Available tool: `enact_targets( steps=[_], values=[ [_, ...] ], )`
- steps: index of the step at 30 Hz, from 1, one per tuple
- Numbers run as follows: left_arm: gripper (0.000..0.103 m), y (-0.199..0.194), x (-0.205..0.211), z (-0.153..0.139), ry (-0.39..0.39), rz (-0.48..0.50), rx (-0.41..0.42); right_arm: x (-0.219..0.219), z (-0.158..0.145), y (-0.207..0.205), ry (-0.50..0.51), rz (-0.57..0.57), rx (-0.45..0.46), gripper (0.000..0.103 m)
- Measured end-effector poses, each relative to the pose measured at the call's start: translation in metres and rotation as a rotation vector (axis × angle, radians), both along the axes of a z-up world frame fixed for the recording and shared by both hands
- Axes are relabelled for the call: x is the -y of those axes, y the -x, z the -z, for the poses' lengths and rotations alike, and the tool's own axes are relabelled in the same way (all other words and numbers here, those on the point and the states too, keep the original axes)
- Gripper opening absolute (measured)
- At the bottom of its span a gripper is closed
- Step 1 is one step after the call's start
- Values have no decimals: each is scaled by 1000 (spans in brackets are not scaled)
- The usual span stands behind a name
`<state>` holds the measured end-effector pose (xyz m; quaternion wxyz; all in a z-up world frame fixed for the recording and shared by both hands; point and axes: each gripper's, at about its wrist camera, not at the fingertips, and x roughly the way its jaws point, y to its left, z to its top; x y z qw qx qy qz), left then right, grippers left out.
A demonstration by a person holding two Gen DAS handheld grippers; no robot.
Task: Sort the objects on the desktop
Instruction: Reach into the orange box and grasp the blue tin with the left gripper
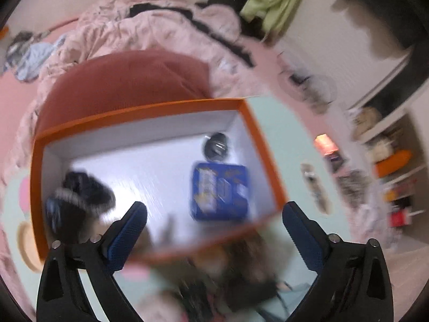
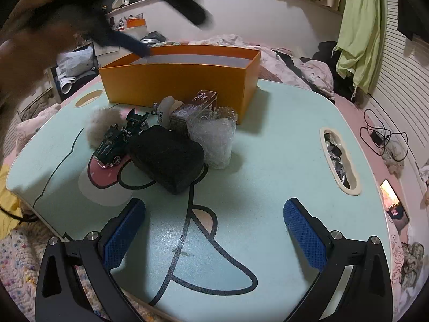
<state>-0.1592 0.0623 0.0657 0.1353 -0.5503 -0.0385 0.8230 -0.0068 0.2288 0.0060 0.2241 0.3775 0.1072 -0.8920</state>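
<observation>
**Both grippers empty, box partly filled**

The left gripper [image 1: 214, 221] hung over the orange box [image 1: 139, 114] with its blue-padded jaws spread wide and nothing between them. Inside the box, a blue tin [image 1: 219, 190] lay near the right wall, a small round black item [image 1: 216, 146] sat in the far right corner, and a dark furry thing [image 1: 80, 198] rested against the left wall. That view was smeared by motion.

The right gripper [image 2: 214, 221] hovered above the near edge of the tabletop [image 2: 281, 161], jaws fully apart and empty. The box stood at the far edge. Just in front of it, near the middle of the tabletop, sat the unsorted cluster: a black block [image 2: 169, 158], a crumpled clear plastic wrap [image 2: 211, 136], a brown tin [image 2: 198, 104], a green toy car [image 2: 118, 145], a grey fur ball [image 2: 102, 123] and a whitish curved piece [image 2: 165, 110].
</observation>
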Motion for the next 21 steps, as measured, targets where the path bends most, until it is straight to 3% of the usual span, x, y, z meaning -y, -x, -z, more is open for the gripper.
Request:
enact_targets(
  steps=[2,6,12,16,19,21],
  values=[
    [96,15,-8,14,34,-2,39,1,0,0,1,-1,-2,103],
    [94,30,-14,34,-3,-9,108,2,0,0,5,-4,-5,103],
    [94,34,-18,46,80,22,95,2,2,1,8,-3,-4,103],
    [91,37,4,43,94,-9,102,2,2,2,10,-3,-6,103],
    [84,35,17,41,90,-35,88,2,2,1,9,-2,-6,103],
    [67,32,20,38,45,-15,88,1,2,1,10,-3,-6,103]
  ],
)
